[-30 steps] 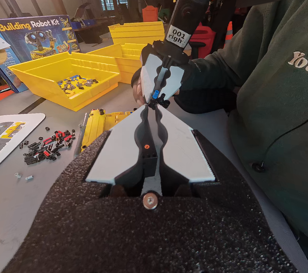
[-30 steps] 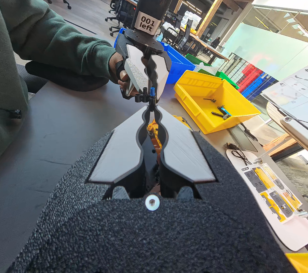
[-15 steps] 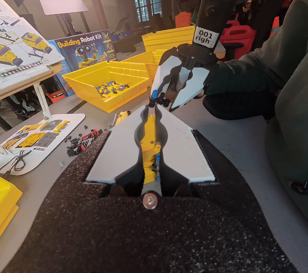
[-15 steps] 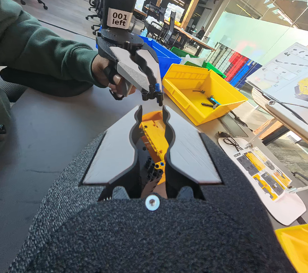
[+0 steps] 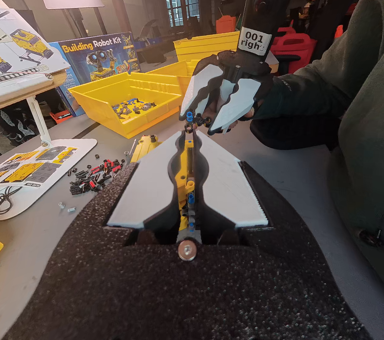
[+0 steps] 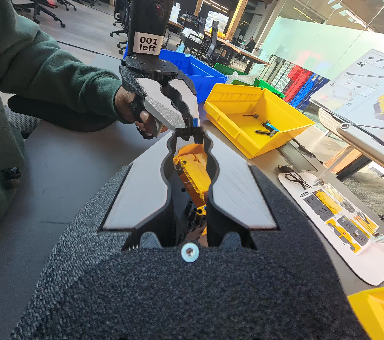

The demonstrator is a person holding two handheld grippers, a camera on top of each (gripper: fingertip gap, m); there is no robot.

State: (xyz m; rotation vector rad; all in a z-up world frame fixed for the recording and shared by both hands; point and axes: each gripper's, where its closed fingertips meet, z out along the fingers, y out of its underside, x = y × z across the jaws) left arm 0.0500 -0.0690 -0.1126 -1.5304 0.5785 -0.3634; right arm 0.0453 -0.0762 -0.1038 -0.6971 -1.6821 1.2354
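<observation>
Black connector piece (image 5: 195,121) pinched by the level left hand-held gripper (image 5: 188,132); right hand-held gripper (image 6: 190,137) tilts down, spread.

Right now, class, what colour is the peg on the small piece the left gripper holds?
Blue peg; clearest in left wrist view.

A: so what's the rig look like?
B: each gripper (image 5: 188,132) has pale grey wedge fingers (image 6: 234,191) with wavy black inner edges, rough black speckled housing, one silver screw (image 5: 186,251) in the middle. Black camera stalk (image 6: 150,12) with a white label. Person's in a dark green sleeve (image 6: 54,81).
</observation>
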